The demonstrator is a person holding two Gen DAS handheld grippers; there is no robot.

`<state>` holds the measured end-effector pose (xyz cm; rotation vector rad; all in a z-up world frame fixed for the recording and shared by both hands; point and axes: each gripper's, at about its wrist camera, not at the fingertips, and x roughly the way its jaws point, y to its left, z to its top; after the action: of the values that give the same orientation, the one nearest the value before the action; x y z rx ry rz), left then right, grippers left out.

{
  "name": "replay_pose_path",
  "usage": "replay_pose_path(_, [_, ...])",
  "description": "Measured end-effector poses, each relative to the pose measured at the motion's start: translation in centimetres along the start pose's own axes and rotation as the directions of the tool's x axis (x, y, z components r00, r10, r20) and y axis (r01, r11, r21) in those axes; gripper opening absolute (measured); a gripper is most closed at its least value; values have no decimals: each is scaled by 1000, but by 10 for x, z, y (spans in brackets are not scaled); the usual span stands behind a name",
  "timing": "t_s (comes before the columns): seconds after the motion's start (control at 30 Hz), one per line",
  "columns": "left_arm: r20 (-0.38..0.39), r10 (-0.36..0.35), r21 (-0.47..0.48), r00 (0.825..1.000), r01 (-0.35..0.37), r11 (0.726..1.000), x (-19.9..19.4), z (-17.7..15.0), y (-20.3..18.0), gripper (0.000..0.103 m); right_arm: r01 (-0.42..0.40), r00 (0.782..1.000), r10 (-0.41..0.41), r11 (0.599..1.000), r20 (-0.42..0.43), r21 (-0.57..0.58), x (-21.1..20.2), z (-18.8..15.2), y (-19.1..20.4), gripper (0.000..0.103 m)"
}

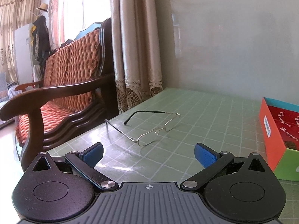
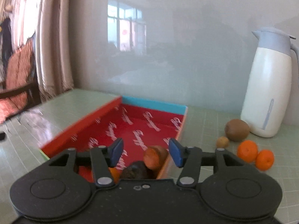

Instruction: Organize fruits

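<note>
Green grid table (image 2: 196,123), red-lined box (image 2: 130,128) w/ fruit.
R gripper (image 2: 146,153) jaws apart, orange fruit (image 2: 156,156) loose between; L gripper (image 1: 148,154) wide, empty, near glasses (image 1: 149,128).

green gridded table (image 1: 205,112) bears glasses (image 1: 149,128), box (image 2: 89,127), jug (image 2: 269,85), fruit.

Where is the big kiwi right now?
In the right wrist view, the big kiwi sits on the table right of the box, beside the jug, with a small kiwi at its left.

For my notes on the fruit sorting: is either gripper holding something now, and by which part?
Nothing is held. The right gripper stands open above the box, its pads clear of the fruit below; the left gripper is open over the table.
</note>
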<state>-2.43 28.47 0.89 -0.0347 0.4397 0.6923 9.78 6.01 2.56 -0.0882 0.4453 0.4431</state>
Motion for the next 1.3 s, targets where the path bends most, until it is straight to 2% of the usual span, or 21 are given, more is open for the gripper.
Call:
replay_pose_path(0.1, [0, -3, -1, 1000, 3, 1000, -1, 1, -2, 103, 28, 999, -29, 999, 23, 35, -7, 3, -10, 52])
replay_pose_path(0.27, [2, -7, 5, 1000, 7, 1000, -3, 1, -6, 103, 84, 996, -86, 977, -2, 195, -13, 3, -48, 52])
replay_pose_path(0.37, [8, -12, 0, 1000, 12, 1000, -3, 3, -8, 103, 110, 994, -110, 961, -13, 254, -17, 2, -68, 52])
replay_pose_path(0.93, [46, -80, 43, 996, 78, 996, -22, 11, -55, 103, 200, 979, -203, 944, -16, 263, -49, -7, -124, 53])
replay_pose_path(1.3, [60, -143, 84, 988, 138, 987, -38, 17, -106, 103, 271, 960, -278, 916, -20, 297, -77, -16, -175, 53])
